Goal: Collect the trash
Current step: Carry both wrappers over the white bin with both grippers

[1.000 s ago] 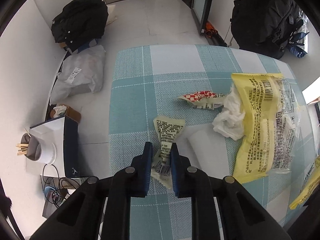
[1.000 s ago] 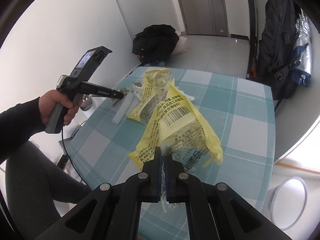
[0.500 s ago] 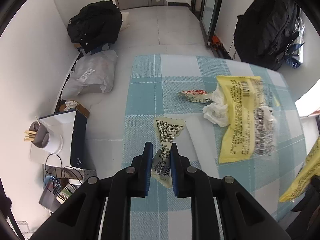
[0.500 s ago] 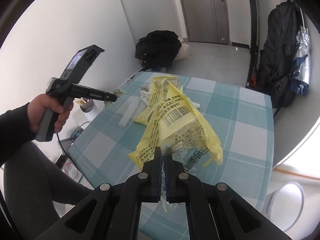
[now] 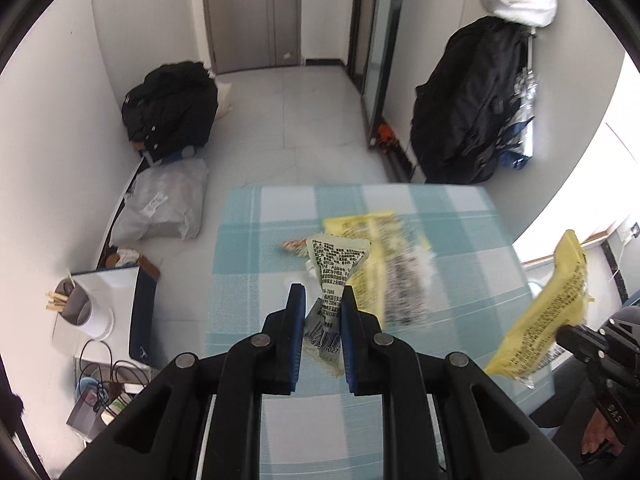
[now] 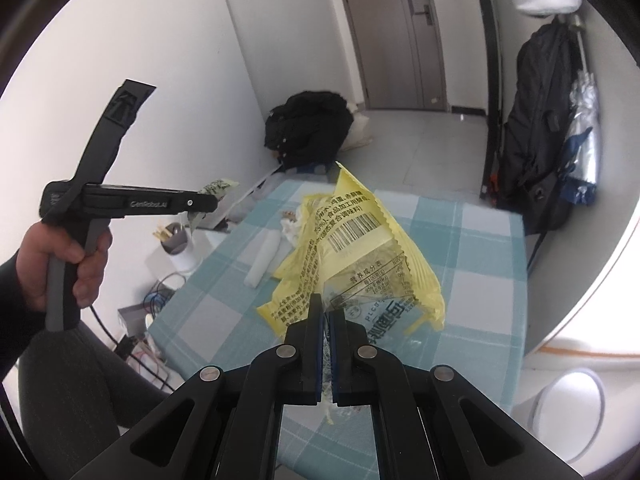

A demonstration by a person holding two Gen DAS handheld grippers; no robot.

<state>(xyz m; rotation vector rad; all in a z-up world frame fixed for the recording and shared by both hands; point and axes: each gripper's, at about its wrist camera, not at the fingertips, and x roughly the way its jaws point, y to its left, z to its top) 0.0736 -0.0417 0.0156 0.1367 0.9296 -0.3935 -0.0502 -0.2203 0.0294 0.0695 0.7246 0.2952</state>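
My left gripper point(image 5: 322, 300) is shut on a pale cream wrapper point(image 5: 334, 258) with black print and a barcode, held above the checked table point(image 5: 248, 280). In the right wrist view the left gripper point(image 6: 214, 200) hangs at the left in a hand, the wrapper point(image 6: 218, 187) at its tip. My right gripper point(image 6: 325, 304) is shut on a large yellow snack wrapper point(image 6: 356, 240), lifted over the table. A second yellow wrapper point(image 5: 380, 264), a red-and-white wrapper point(image 5: 294, 246) and a crumpled white tissue point(image 6: 290, 226) lie on the cloth.
A white roll point(image 6: 262, 258) lies on the table. On the floor sit a black jacket point(image 5: 172, 108), a grey plastic bag point(image 5: 164, 208), a cup of chopsticks point(image 5: 76, 308) and cables. A black backpack point(image 5: 476, 104) hangs at the right. A white bin point(image 6: 572, 400) stands past the table's right edge.
The left gripper has risen and tilted up, lifting the pale wrapper off the table. The right gripper has risen a little with the yellow wrapper.
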